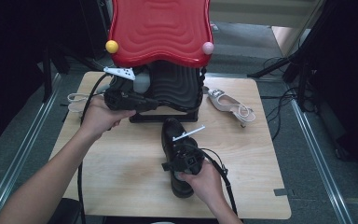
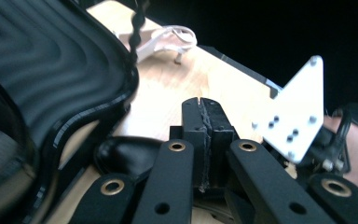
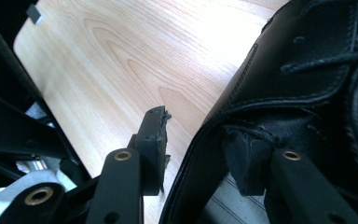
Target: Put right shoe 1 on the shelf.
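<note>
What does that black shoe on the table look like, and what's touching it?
The black shoe is a lace-up that looks like smooth leather with stitched seams. It lies on the wooden table, toe pointing away from the person, just in front of the black stand. The right gripper straddles its side wall, one jaw inside the opening, one outside and not touching.

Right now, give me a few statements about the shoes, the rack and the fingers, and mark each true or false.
1. The left gripper has its fingers pressed together with nothing between them. True.
2. The right gripper straddles the black shoe's side wall. True.
3. The black shoe sits on the red shelf. False: it lies on the wooden table.
4. The white sandal lies left of the rack. False: it lies to its right.
</note>
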The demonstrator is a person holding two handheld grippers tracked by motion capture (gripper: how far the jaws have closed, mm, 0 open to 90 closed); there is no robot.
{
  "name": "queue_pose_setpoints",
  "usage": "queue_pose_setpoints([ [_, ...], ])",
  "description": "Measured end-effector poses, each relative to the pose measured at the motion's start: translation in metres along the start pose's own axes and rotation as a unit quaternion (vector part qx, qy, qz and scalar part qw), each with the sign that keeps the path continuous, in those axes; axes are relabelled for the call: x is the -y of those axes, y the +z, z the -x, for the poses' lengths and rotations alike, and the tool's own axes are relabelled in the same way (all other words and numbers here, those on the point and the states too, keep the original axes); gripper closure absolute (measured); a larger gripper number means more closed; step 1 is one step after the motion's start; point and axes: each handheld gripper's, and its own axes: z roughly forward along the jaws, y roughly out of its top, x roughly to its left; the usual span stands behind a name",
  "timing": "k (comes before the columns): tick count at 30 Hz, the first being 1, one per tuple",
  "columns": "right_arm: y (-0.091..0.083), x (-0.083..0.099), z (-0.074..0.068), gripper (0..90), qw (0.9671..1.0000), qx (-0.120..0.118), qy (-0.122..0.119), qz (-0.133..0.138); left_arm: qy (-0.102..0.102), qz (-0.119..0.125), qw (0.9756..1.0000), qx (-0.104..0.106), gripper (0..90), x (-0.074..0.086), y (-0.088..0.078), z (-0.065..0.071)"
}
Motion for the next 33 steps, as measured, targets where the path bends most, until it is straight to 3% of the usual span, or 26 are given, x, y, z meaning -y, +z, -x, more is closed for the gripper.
queue_pose_setpoints([
  [4,0.003,-0.001,-0.003,64.7,0.9998,0.017,0.005,-0.001,0.001,0.006,1.0000,-0.006,88.5,-0.015,-0.007,-0.004],
  [9,0.009,-0.001,-0.008,66.1,0.9990,0.045,-0.005,-0.003,0.002,0.011,0.9999,-0.012,87.9,-0.034,-0.015,-0.005],
  [10,0.010,-0.001,-0.008,65.2,0.9983,0.056,-0.004,-0.013,0.005,0.012,0.9998,-0.013,87.9,-0.037,-0.018,-0.005],
  [15,0.012,0.000,-0.008,64.5,0.9979,0.060,-0.003,-0.021,0.007,0.023,0.9996,-0.015,87.9,-0.054,-0.027,-0.006],
  [20,0.023,-0.001,-0.013,64.0,0.9951,0.090,-0.016,-0.037,0.009,0.037,0.9991,-0.021,87.8,-0.069,-0.035,-0.010],
  [25,0.026,-0.003,-0.014,69.2,0.9926,0.106,-0.025,-0.053,0.014,0.034,0.9986,-0.039,87.8,-0.085,-0.039,-0.012],
  [28,0.026,-0.003,-0.011,75.7,0.9925,0.105,-0.029,-0.055,0.020,0.036,0.9982,-0.044,87.8,-0.095,-0.039,-0.014],
  [33,0.018,0.000,-0.001,81.6,0.9962,0.077,-0.013,-0.038,0.023,0.040,0.9975,-0.054,87.9,-0.107,-0.038,-0.018],
])
